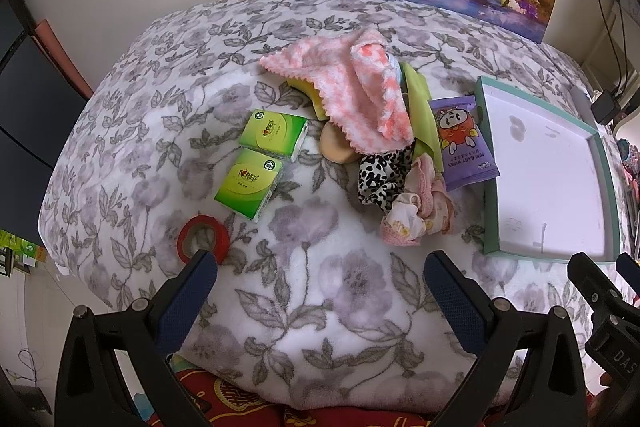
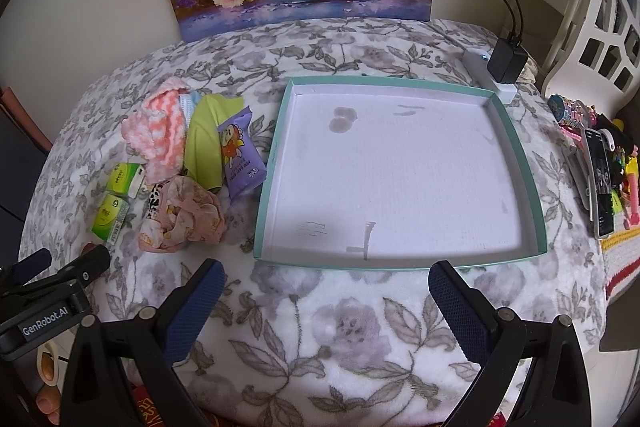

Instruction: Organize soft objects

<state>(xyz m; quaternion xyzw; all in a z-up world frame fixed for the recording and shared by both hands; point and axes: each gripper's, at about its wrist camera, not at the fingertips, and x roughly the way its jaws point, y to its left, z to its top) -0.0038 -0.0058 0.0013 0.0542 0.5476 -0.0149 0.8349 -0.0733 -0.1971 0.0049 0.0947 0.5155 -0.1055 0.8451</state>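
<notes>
The pile of soft things, topped by a pink towel (image 1: 352,87), lies on the floral blanket (image 1: 312,287) just left of the teal tray (image 2: 276,163), ahead of the left hand-held gripper (image 1: 320,281). Two green tissue packs (image 1: 260,163) and red tape (image 1: 203,237) sit farther left of the tray. Both the left and the right hand-held gripper (image 2: 326,287) gape wide, holding nothing.

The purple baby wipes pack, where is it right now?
The purple baby wipes pack lies on the floral blanket, against the left edge of the teal tray, with the green cloth on its other side.
</notes>
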